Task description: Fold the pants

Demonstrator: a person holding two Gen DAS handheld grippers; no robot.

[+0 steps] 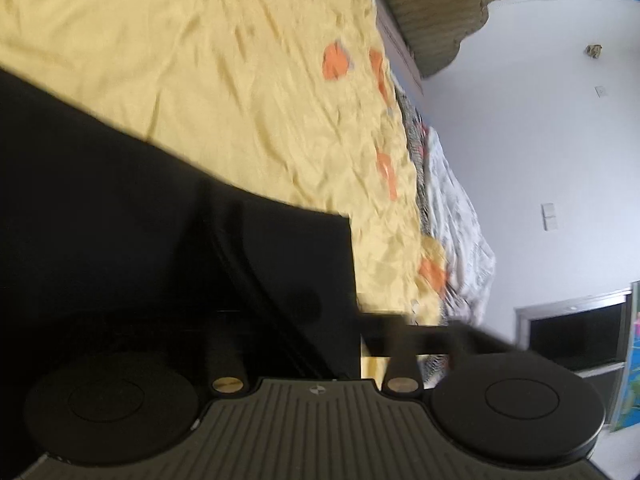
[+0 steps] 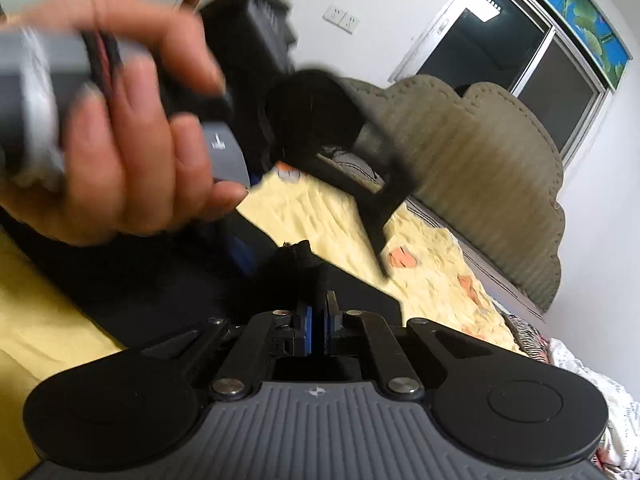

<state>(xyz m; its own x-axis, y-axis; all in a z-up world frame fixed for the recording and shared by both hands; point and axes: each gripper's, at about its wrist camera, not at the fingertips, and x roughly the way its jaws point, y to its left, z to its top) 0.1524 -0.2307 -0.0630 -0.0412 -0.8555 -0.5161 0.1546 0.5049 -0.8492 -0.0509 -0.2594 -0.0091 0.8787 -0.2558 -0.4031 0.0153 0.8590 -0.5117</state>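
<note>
Black pants [image 2: 132, 280] lie spread on the yellow bedsheet [image 1: 200, 80] of the bed, one corner near the sheet's far edge in the left wrist view. Right tongs [image 2: 318, 320] are pinched nearly shut on a bunched bit of the pants' edge, blue pads tight on the cloth. Left tongs [image 2: 376, 216] in the right wrist view hang above the sheet with a hand [image 2: 120, 140] on the handle; blurred, but the fingers look drawn together, and whether cloth is between them cannot be told. Step in hand looks like taking hold of the edge for a fold. To do it well: get both grips on the same edge, well apart, lift evenly, keep fabric taut so the fold lands flat.
</note>
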